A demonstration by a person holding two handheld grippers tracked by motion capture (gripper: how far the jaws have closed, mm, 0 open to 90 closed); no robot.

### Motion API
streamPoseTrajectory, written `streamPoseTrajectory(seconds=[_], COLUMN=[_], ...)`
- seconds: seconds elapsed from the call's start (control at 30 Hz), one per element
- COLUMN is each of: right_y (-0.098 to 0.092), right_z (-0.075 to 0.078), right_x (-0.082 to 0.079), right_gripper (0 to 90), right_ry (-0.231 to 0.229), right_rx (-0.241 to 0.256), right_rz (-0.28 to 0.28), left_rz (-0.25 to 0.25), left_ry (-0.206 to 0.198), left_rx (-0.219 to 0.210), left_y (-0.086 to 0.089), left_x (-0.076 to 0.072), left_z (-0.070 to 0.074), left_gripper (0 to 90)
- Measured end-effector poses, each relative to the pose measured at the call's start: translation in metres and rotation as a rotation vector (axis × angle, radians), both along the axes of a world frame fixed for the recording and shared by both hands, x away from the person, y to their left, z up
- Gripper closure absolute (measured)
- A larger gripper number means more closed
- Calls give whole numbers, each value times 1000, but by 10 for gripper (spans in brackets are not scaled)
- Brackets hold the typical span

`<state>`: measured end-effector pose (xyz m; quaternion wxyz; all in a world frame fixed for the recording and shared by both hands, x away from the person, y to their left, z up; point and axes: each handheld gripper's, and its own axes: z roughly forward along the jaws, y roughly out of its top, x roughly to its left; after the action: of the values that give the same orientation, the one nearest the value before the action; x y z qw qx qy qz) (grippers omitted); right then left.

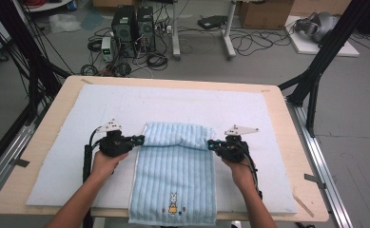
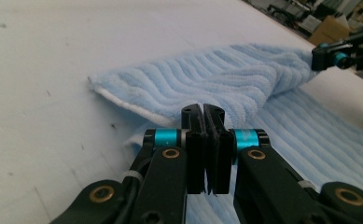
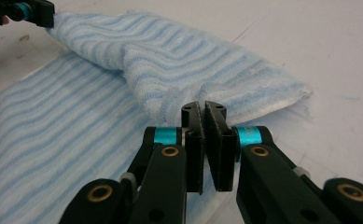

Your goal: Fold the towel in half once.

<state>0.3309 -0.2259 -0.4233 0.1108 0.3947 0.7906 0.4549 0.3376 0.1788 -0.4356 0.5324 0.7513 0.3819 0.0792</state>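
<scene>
Two grippers work one blue striped towel (image 1: 174, 166) that lies lengthwise down the middle of a white foam mat (image 1: 68, 142) on the wooden table (image 1: 287, 123). The far end of the towel is folded back toward the person, making a doubled band across its top. The left gripper (image 1: 139, 139) sits at the left end of that fold and the right gripper (image 1: 211, 144) at the right end, each at the towel's side edge.

From the left gripper view, the jaws of the left gripper (image 2: 204, 112) are pressed together; the folded edge of the towel (image 2: 226, 79) lies right behind their tips, and whether cloth is caught between them cannot be told. The right gripper view shows the same: the right gripper (image 3: 203, 108) has its jaws closed face to face, with the folded corner of the towel (image 3: 179, 60) just beyond, and a pinch of cloth cannot be confirmed.

The near end of the towel, with a small rabbit picture (image 1: 173, 204), hangs over the table's front edge between the person's forearms. Bare mat lies open on both sides of the towel and beyond the fold, up to the mat's far edge. Black frame posts (image 1: 316, 71) stand off the table's corners, well apart from both hands.
</scene>
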Motion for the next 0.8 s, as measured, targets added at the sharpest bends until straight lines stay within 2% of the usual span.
streamPoseTrajectory(seconds=[0.03,0.27,0.47,0.5,0.53,0.57,0.63,0.7,0.8], right_y=[-1,-1,-3,-3,-4,-6,-10,-15,-17], right_z=[-1,-7,-8,-7,-5,-3,4,8,8], right_x=[-3,-26,-30,-30,-29,-28,-24,-18,-10], right_gripper=[861,860,831,764,706,687,643,625,600], right_ry=[-1,26,41,37,26,11,-17,-34,-30], right_rx=[-3,-39,-40,-32,-17,0,17,41,20], right_rz=[4,42,63,55,38,24,-10,-45,-88], left_rz=[-2,-20,-41,-16,17,41,83,97,103], left_ry=[-7,9,16,2,-2,-1,-16,-25,-8], left_rx=[5,7,18,22,16,1,-20,-27,-37], left_y=[0,5,10,10,11,12,14,14,12], left_x=[-3,-16,-23,-22,-20,-16,-10,-5,7], left_z=[-1,-4,-6,-6,-4,-3,1,4,5], left_gripper=[871,871,854,800,681,594,545,510,503])
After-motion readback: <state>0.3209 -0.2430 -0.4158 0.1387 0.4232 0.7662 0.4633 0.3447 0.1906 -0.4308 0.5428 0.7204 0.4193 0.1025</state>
